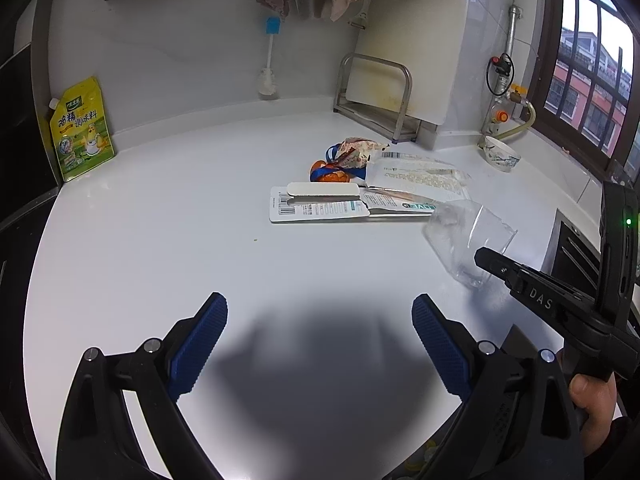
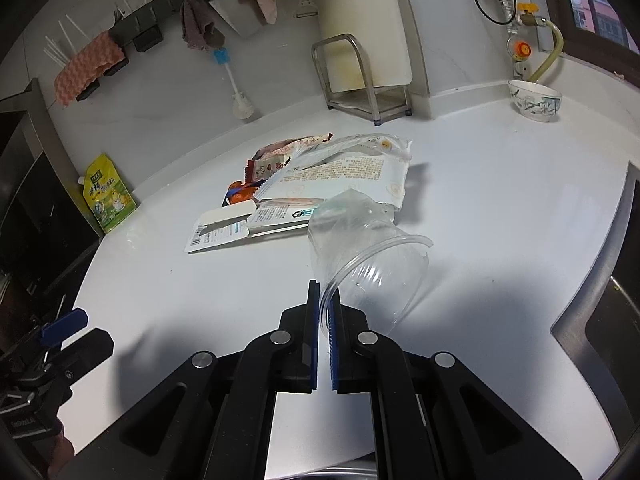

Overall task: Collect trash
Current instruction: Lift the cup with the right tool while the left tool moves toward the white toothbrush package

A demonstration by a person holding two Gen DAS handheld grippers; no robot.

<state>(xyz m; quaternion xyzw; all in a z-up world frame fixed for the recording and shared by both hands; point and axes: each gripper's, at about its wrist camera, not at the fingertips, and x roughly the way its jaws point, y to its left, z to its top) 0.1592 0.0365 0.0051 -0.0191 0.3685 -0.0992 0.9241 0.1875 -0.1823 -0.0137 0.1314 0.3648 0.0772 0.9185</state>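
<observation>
A clear plastic cup (image 2: 372,264) lies tilted on the white counter, and my right gripper (image 2: 325,300) is shut on its rim. The cup (image 1: 468,236) and the right gripper (image 1: 486,258) also show at the right of the left wrist view. Behind the cup lies a heap of trash: a white printed plastic bag (image 2: 352,176), a flat card package (image 2: 240,228) and crumpled snack wrappers (image 2: 276,160). The heap shows in the left wrist view too, with the card package (image 1: 320,204) in front. My left gripper (image 1: 320,336) is open and empty above the bare counter, short of the heap.
A yellow seasoning pouch (image 1: 82,130) leans on the wall at the left. A metal rack with a cutting board (image 1: 376,96) stands at the back. A patterned bowl (image 2: 534,100) sits at the back right. A sink edge (image 2: 592,300) lies at the right.
</observation>
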